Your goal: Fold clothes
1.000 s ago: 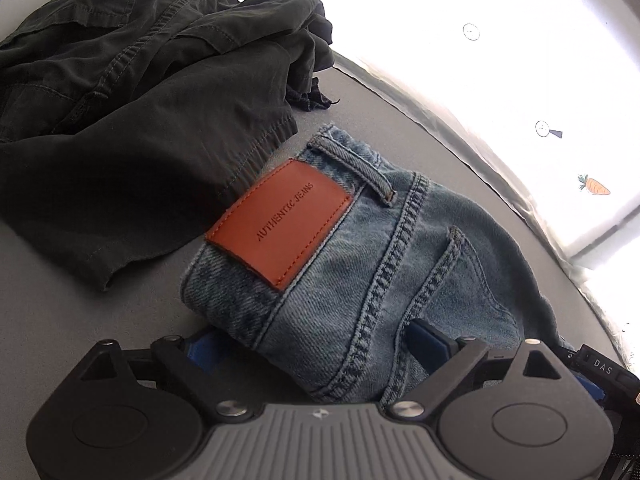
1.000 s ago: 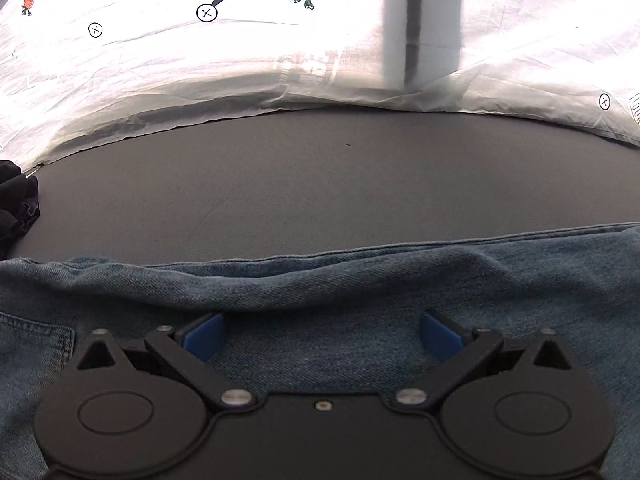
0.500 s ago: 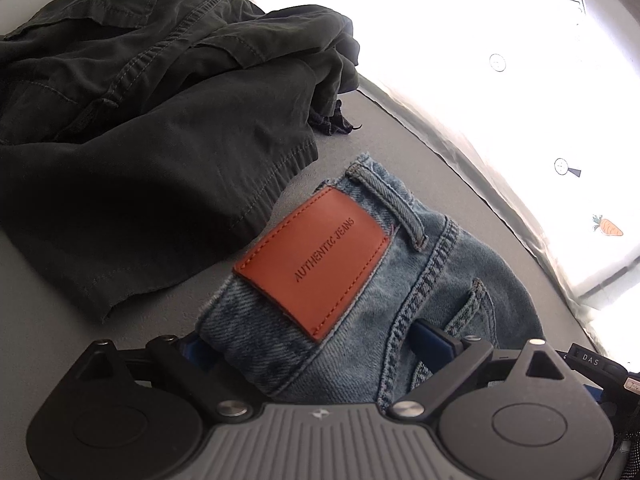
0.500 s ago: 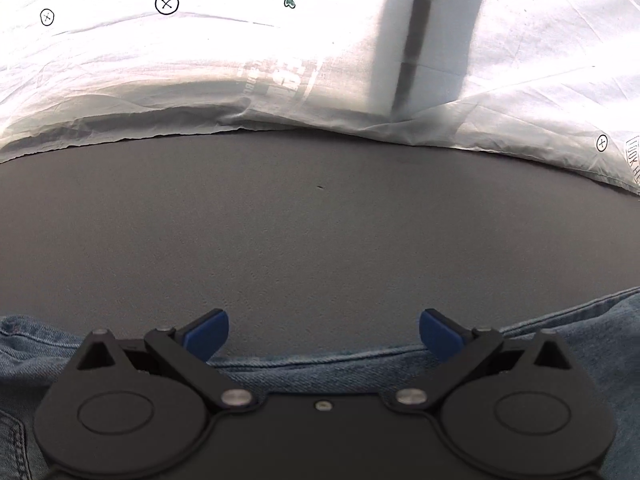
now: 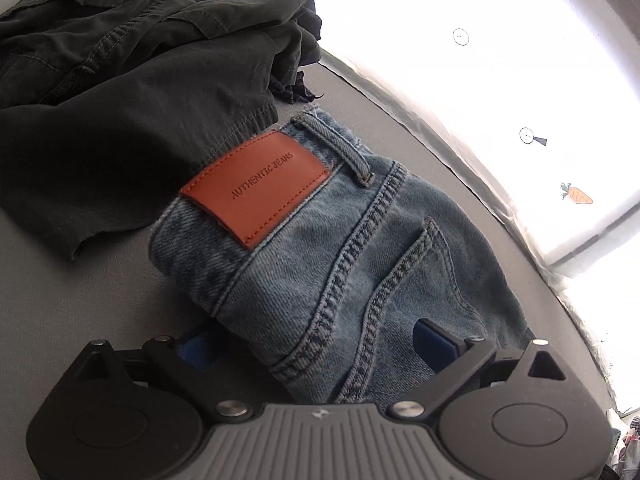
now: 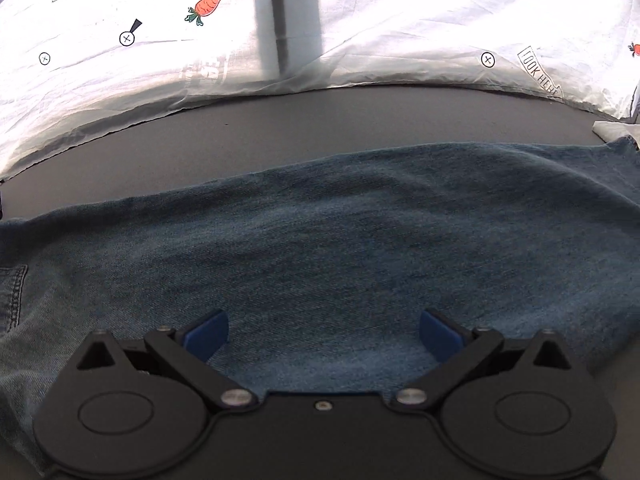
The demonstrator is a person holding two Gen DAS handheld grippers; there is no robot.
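Against the earlier frames: the left tool [image 5: 316, 344] has just been opening and now stands at its widest, released, with the folded waistband end of the jeans [image 5: 320, 264] lying between its blue pads [image 5: 434, 342] but not pinched; the view has otherwise shifted little. The right tool [image 6: 322, 334] has travelled sideways — half a second ago bare grey tabletop [image 6: 360, 120] filled most of its view with only a denim edge at the bottom, now a flat stretch of jeans leg [image 6: 340, 248] fills the middle, and the tool hovers over it, fingers spread, gripping nothing. Jeans lie on the tabletop, waistband end toward the left tool, leg running out to the right with its hem near the frame's right edge. Surroundings: a crumpled dark grey-green garment [image 5: 132, 80] sits just beyond the waistband, its hem touching or overlapping the denim near the patch. A backlit white sheet [image 6: 400, 20] hangs along the far tabletop edge, a grey upright [image 6: 286, 16] showing through it. Writing: brown leather patch [image 5: 256, 190] reads "AUTHENTIC JEANS"; the sheet carries "LOOK HERE" arrow prints [image 6: 538, 74], carrot drawings [image 6: 208, 4] and small crossed circles.
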